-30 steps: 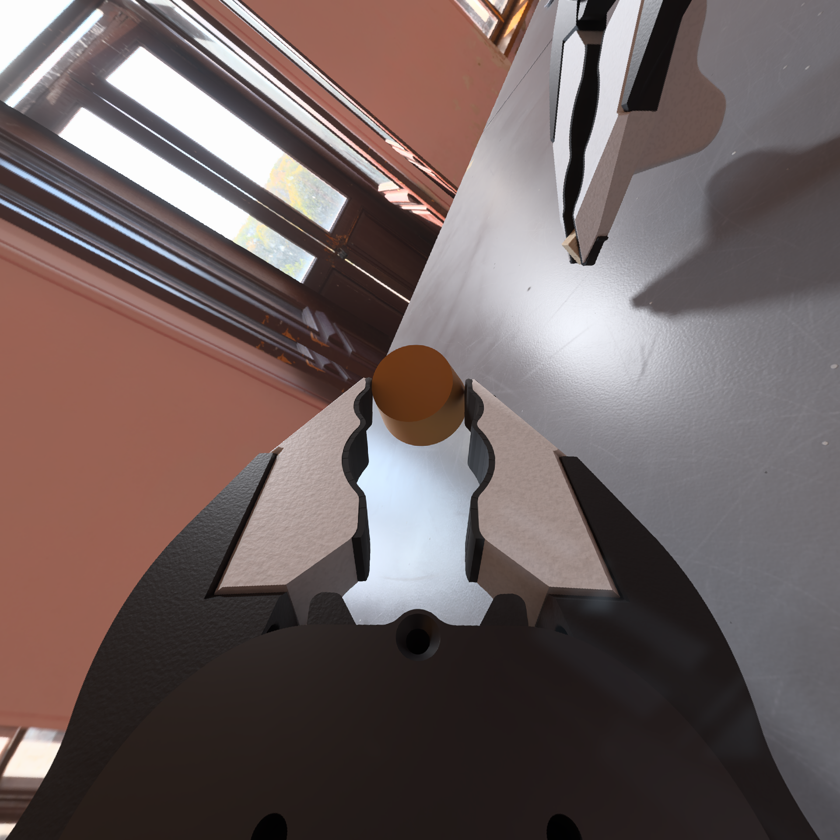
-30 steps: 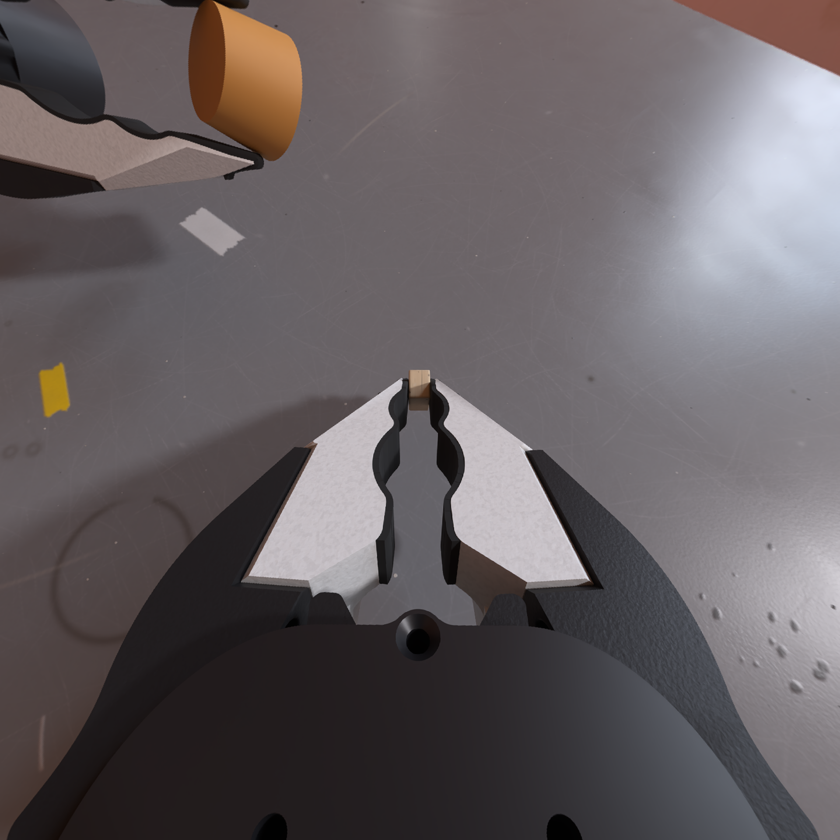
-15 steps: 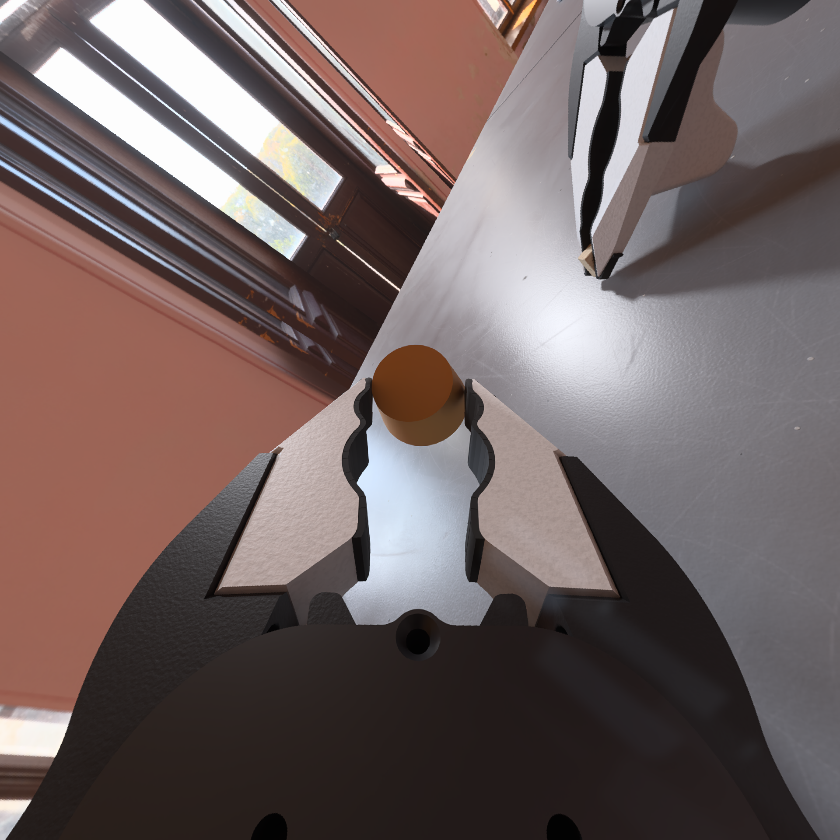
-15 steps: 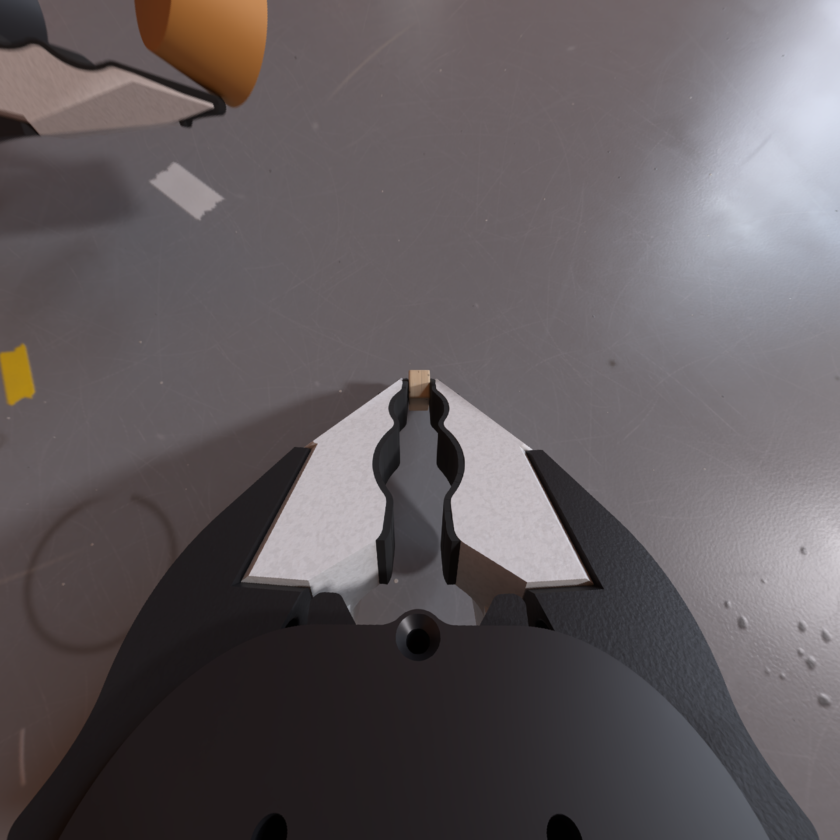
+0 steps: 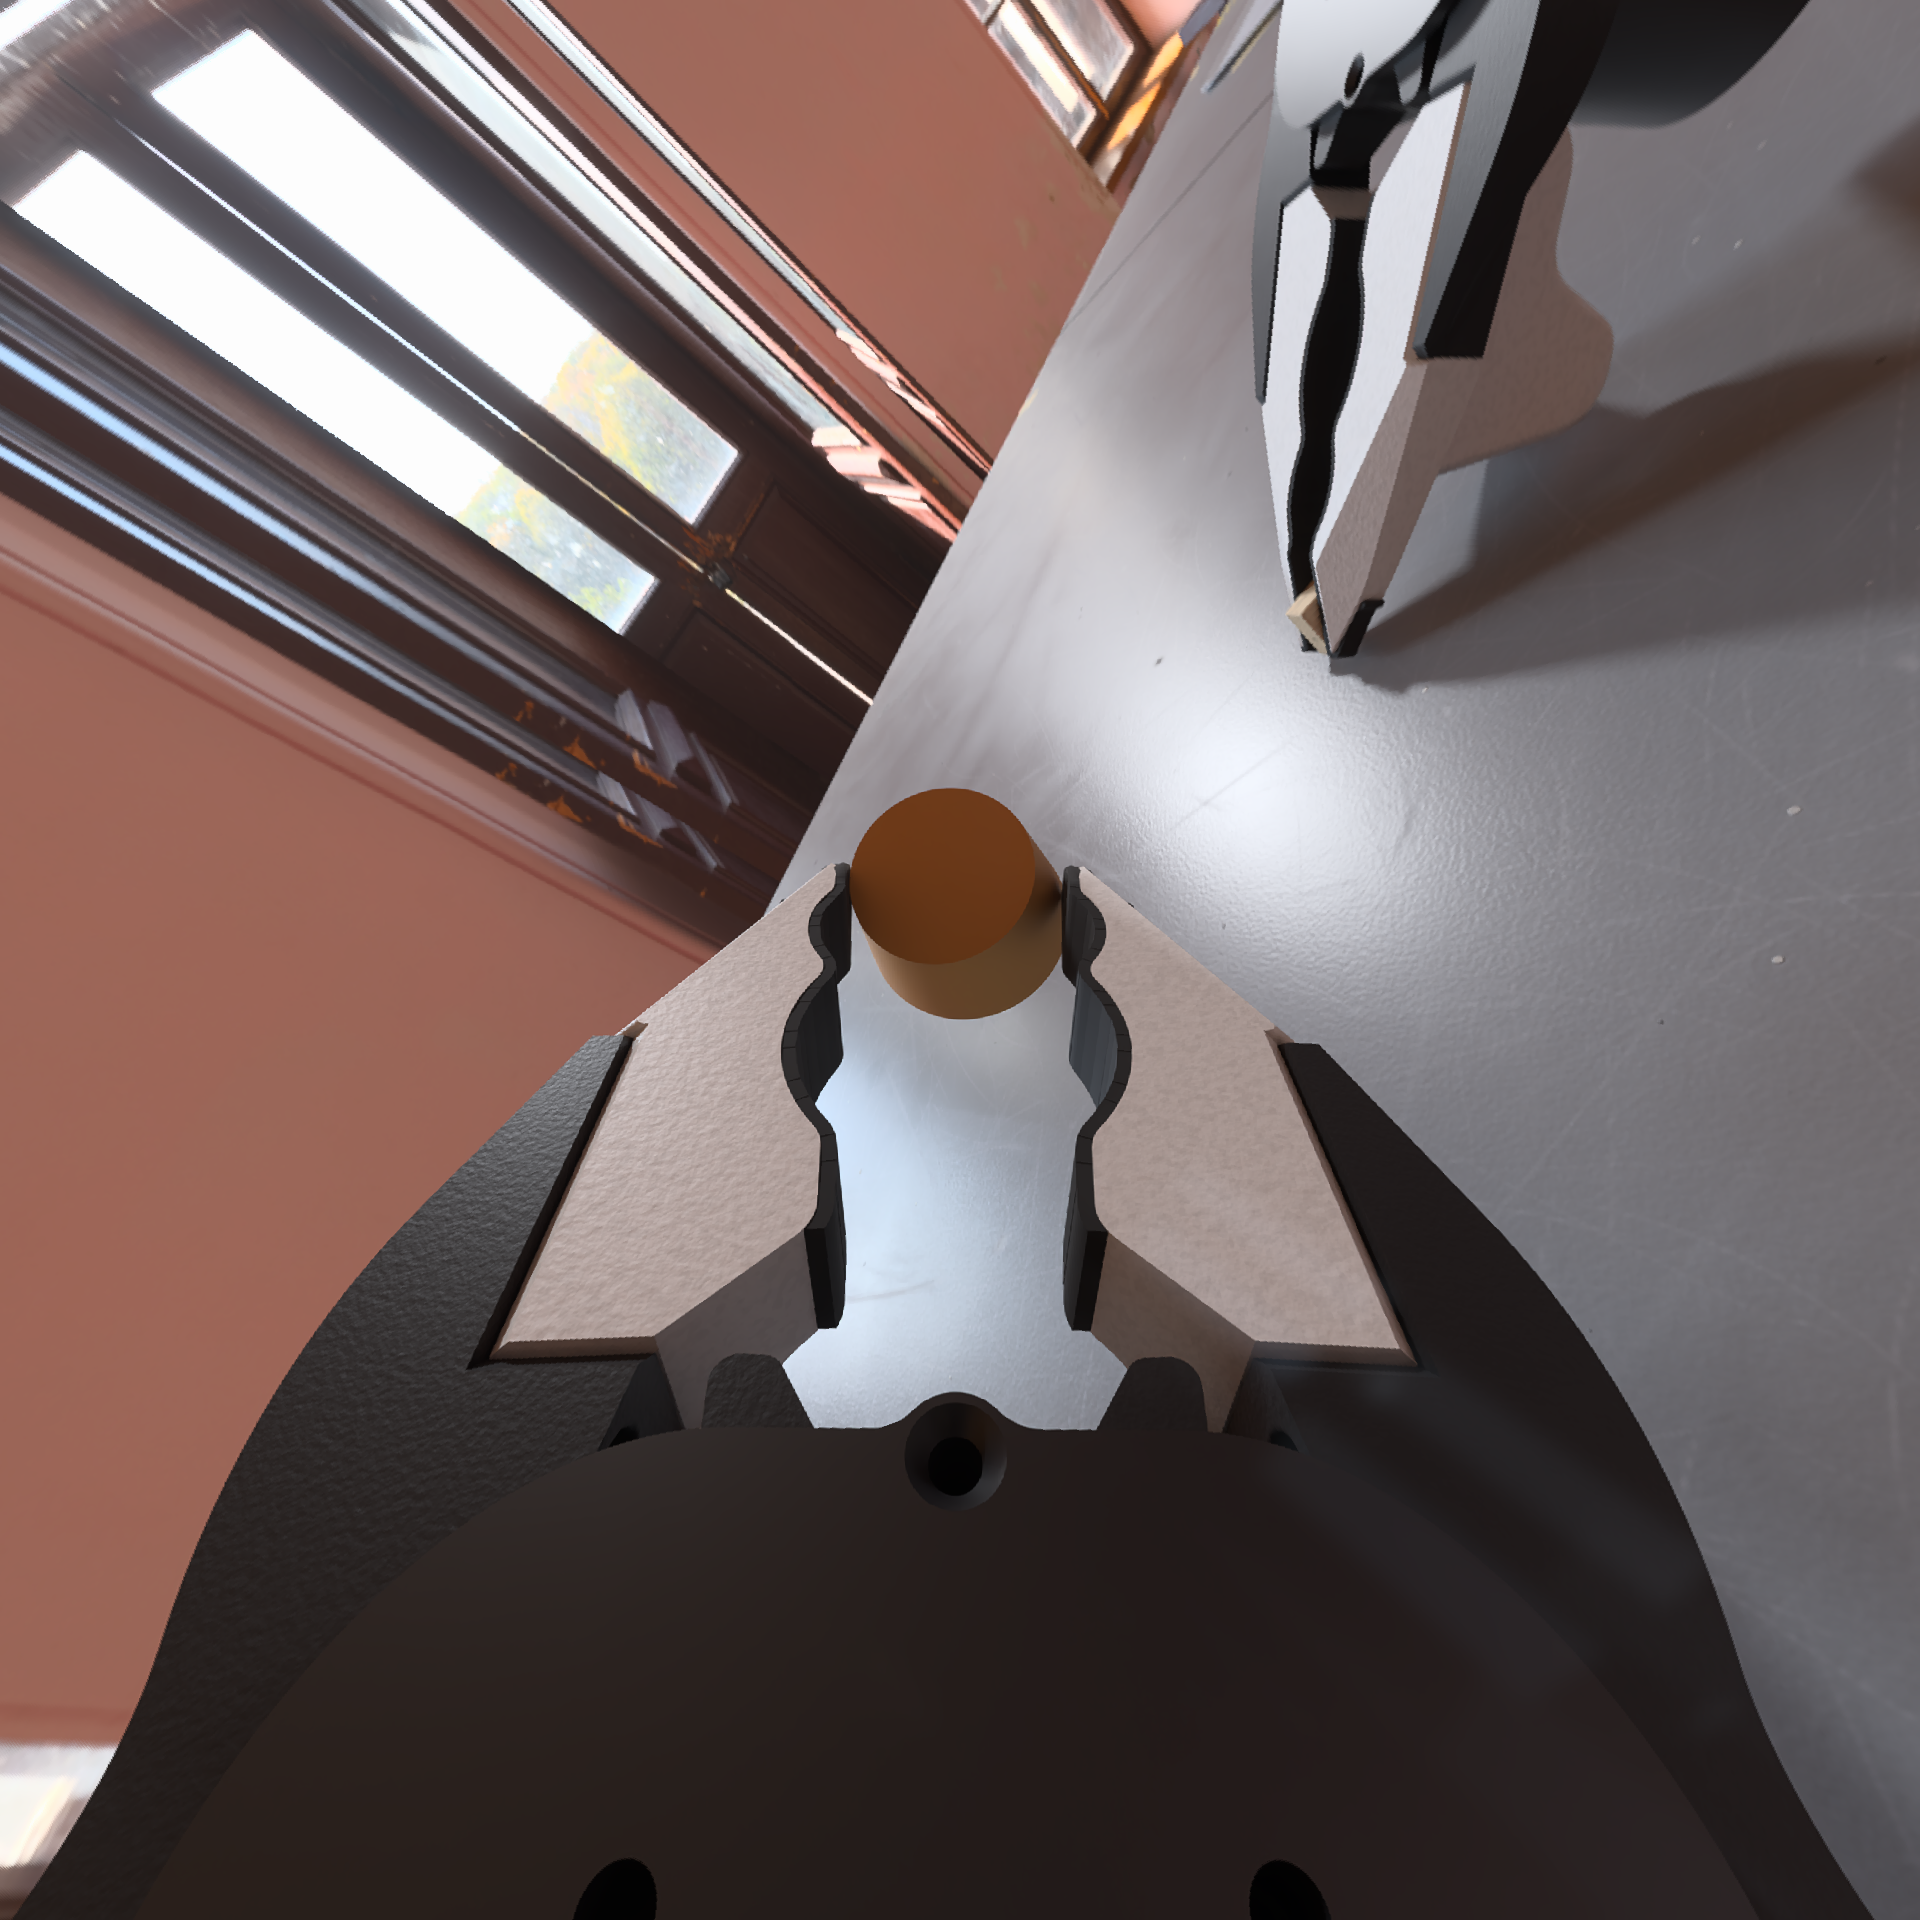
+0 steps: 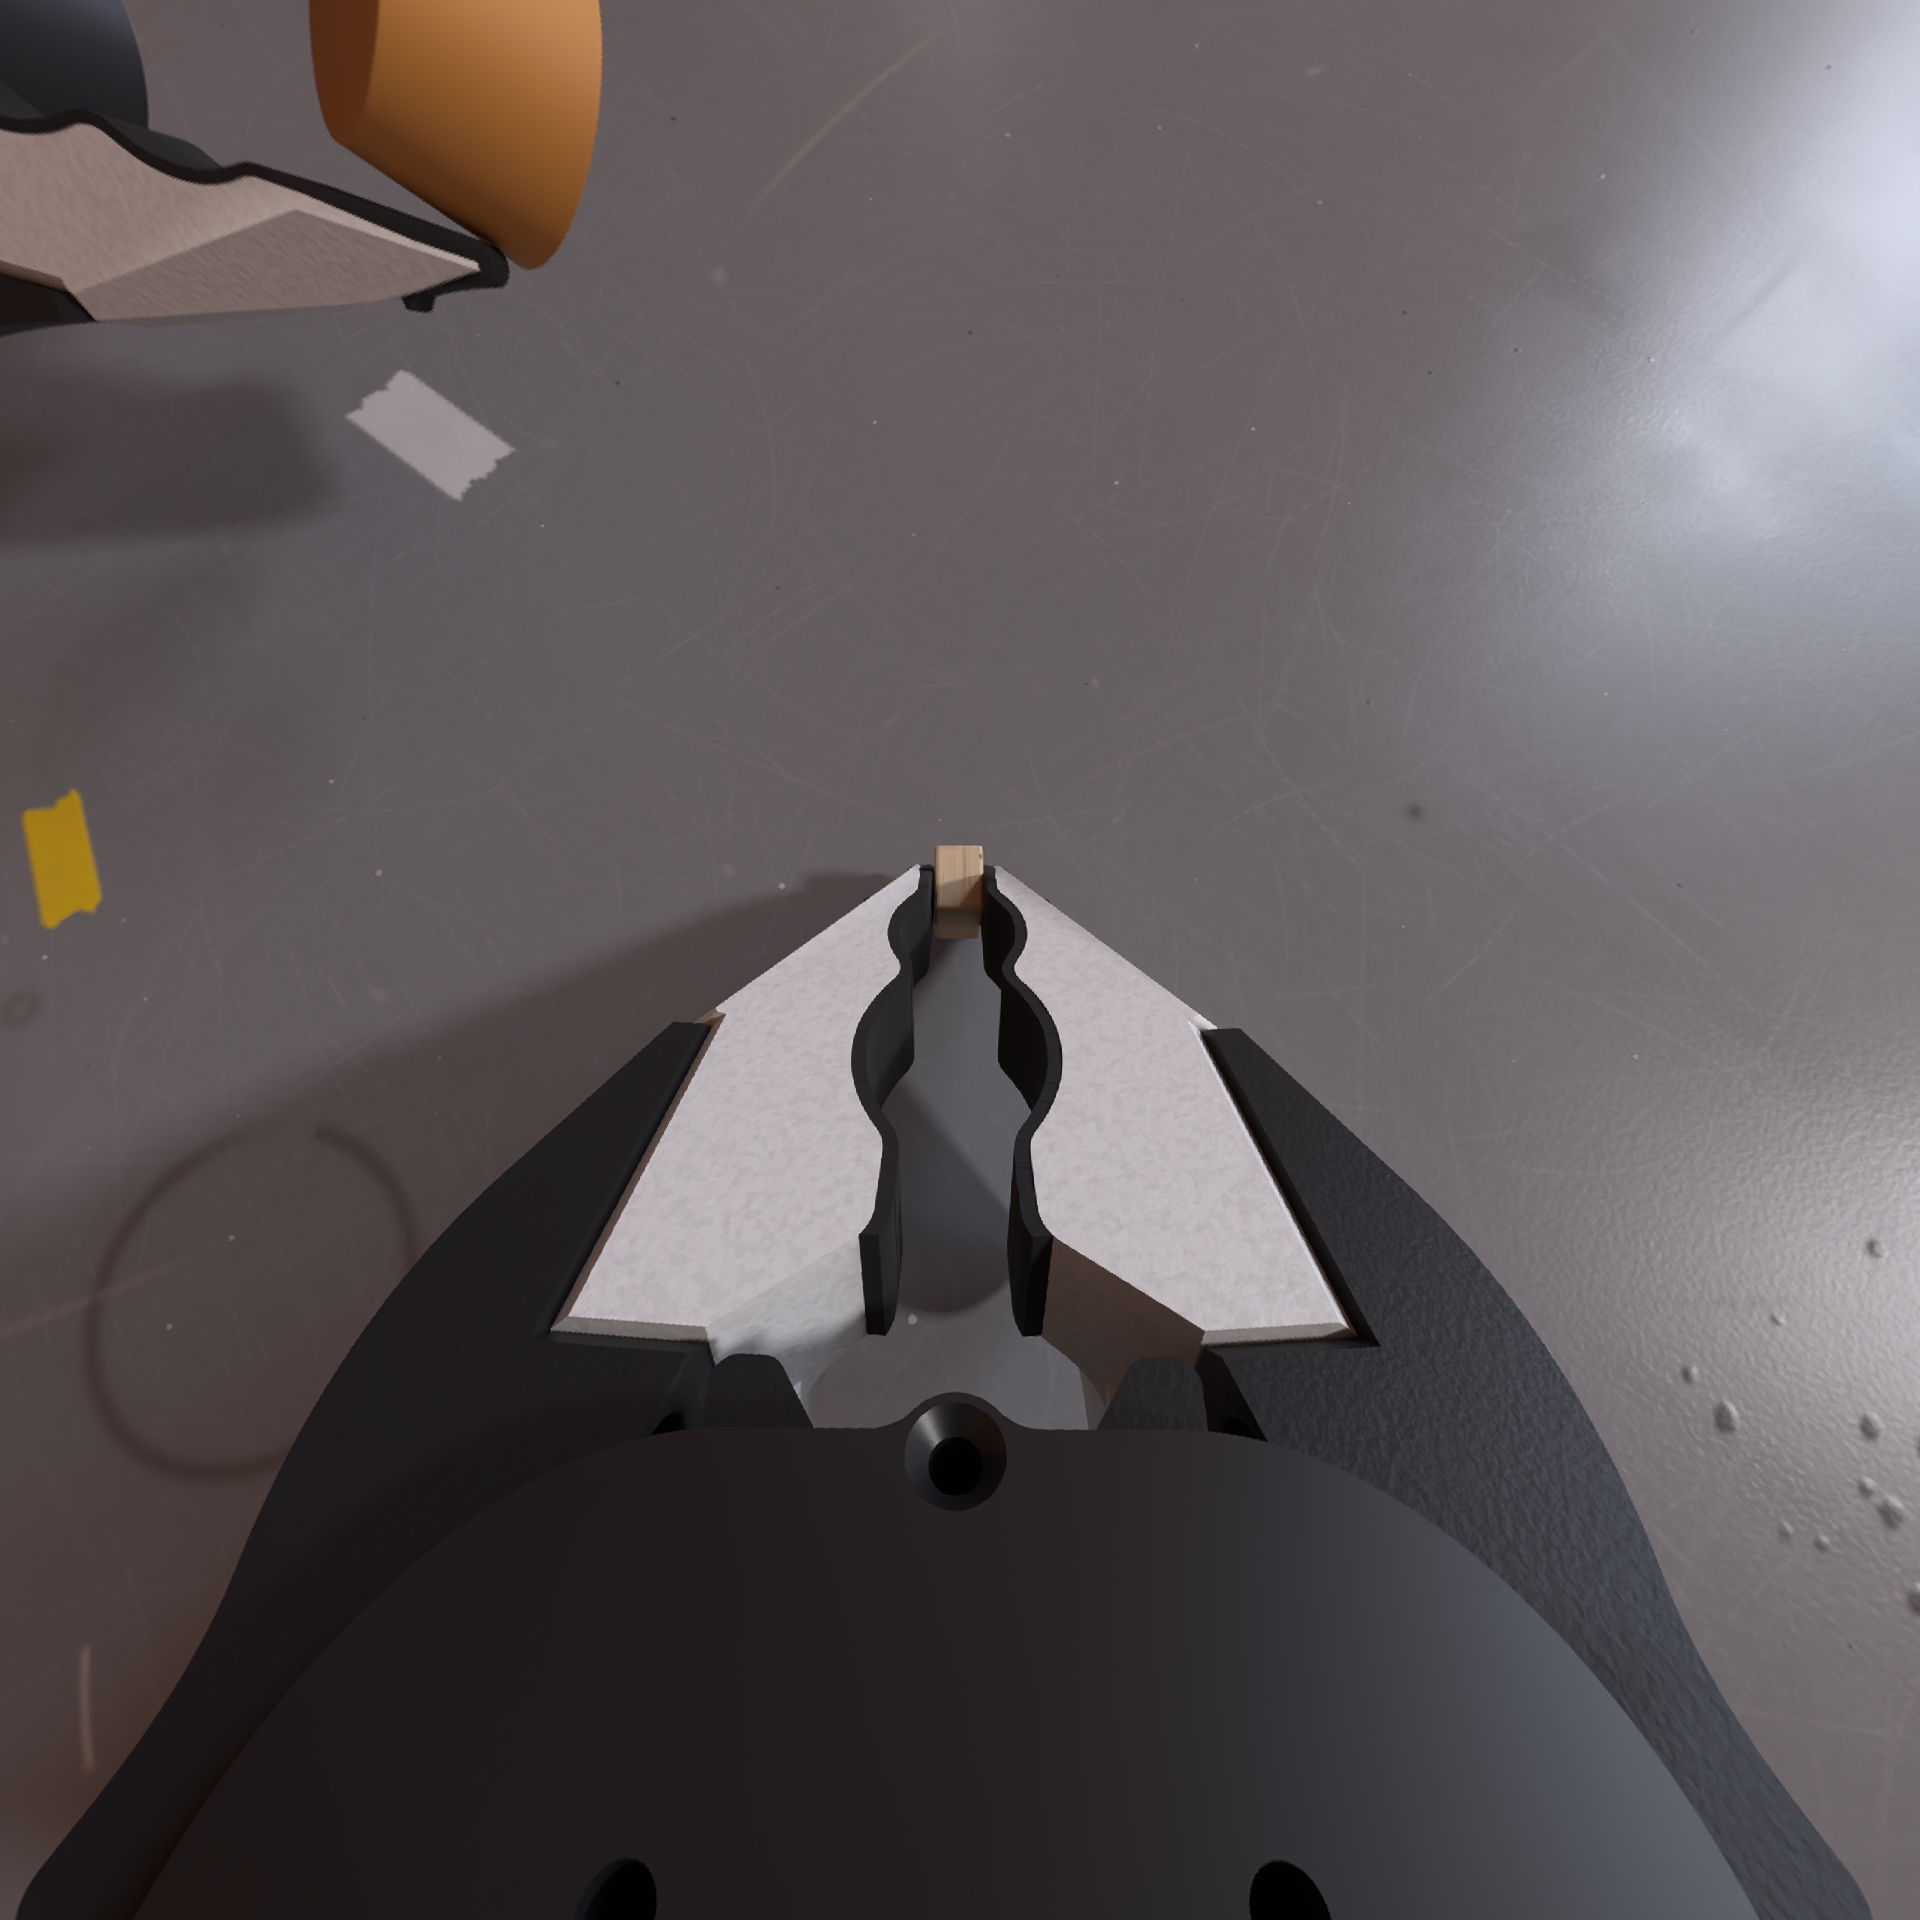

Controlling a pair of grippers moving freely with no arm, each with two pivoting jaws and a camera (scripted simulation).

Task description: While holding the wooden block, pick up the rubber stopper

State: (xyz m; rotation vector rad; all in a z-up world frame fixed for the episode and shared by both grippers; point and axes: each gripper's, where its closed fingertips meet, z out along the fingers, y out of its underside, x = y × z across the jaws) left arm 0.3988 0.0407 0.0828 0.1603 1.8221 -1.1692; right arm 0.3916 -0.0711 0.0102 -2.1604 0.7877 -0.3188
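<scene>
Left gripper (image 5: pixel 954 904): jaws partly closed, clamped on the orange-brown tapered round rubber stopper (image 5: pixel 951 902) at the fingertips. Stopper is off the grey scuffed tabletop (image 5: pixel 1507 1039), near the table's far edge on the window side. Grip sits on the curved flanks, wide flat face toward the camera.

Right gripper (image 6: pixel 960 902): jaws nearly together, pinching the small pale wooden block (image 6: pixel 958 879) at the very tips, above open tabletop.

Judgement: stopper looks light, slightly yielding and grippy, so slip is unlikely, though the taper could let it squirm toward its narrow end. Block: rigid, tiny, smooth, with little purchase, so pressure must be steady.

Strips of white tape (image 6: pixel 430 447) and yellow tape (image 6: pixel 62 858) lie toward the left edge.
</scene>
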